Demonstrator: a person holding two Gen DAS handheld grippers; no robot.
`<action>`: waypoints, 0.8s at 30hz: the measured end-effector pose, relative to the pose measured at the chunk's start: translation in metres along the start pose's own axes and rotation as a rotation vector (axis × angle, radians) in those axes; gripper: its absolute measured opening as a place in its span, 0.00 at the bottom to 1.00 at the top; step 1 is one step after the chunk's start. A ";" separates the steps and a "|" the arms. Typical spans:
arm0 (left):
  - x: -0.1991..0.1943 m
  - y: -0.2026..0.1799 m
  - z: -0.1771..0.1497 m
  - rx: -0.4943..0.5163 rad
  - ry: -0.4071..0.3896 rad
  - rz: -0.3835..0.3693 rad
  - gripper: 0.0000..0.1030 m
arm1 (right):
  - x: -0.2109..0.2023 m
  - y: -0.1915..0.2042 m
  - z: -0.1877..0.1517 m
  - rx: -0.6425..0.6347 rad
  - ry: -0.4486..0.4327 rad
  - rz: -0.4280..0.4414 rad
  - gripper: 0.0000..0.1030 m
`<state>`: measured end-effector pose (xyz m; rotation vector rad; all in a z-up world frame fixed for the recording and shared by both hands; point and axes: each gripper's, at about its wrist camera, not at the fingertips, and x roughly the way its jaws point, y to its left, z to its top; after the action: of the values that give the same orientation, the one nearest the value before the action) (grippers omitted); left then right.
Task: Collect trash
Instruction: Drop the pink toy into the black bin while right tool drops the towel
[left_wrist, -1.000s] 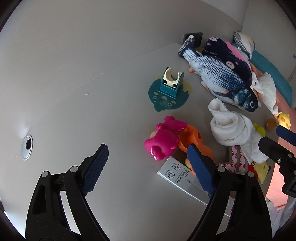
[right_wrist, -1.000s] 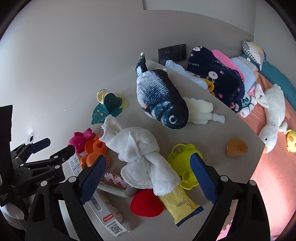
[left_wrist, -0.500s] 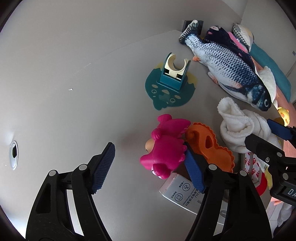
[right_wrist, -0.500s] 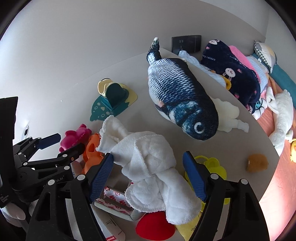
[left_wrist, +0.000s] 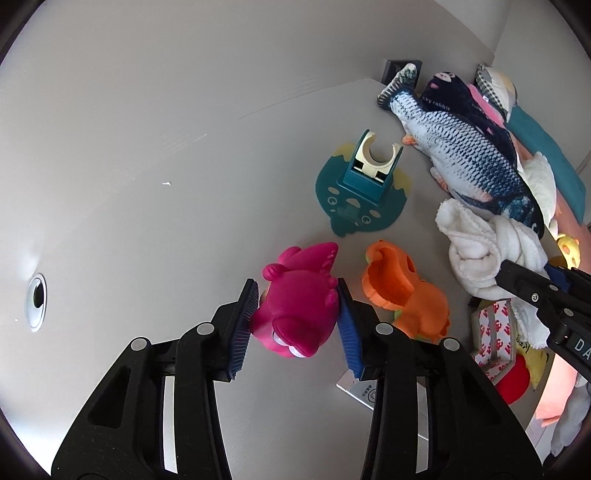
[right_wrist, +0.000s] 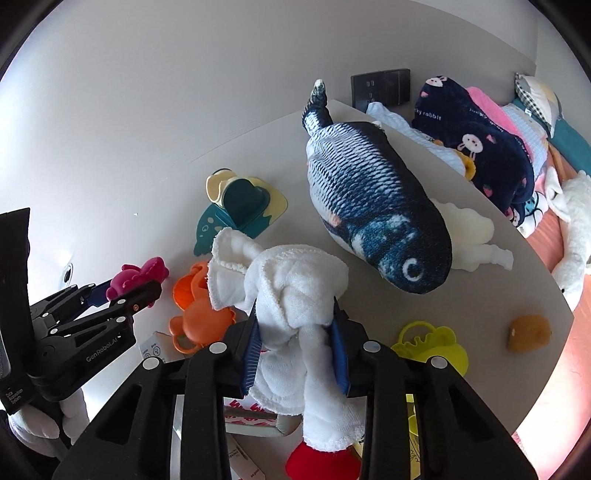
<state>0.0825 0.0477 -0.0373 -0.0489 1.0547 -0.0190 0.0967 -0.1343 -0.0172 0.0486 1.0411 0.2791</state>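
Observation:
My left gripper is shut on a pink rubber toy, which lies on the grey table. My right gripper is shut on a crumpled white towel. The towel also shows in the left wrist view, and the pink toy in the right wrist view. Under the towel lie a red-and-white printed wrapper, a white carton, a red piece and a yellow packet, all partly hidden.
An orange toy sits right of the pink one. A teal holder, a plush fish, a yellow ring toy and a brown lump lie on the table. Folded clothes are stacked at the back right.
Both grippers moved forward and closed: the left around the pink toy, the right around the white towel. Both were open a second ago.

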 end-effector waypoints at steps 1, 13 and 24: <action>-0.005 0.000 0.000 -0.001 -0.008 0.003 0.40 | -0.004 0.000 0.001 0.003 -0.011 0.004 0.33; -0.060 -0.036 -0.003 0.051 -0.105 -0.028 0.40 | -0.077 -0.019 -0.013 0.042 -0.130 0.001 0.33; -0.081 -0.106 -0.021 0.148 -0.123 -0.091 0.40 | -0.127 -0.071 -0.058 0.121 -0.167 -0.049 0.34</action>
<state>0.0246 -0.0553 0.0282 0.0352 0.9246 -0.1742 0.0013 -0.2400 0.0488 0.1529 0.8912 0.1643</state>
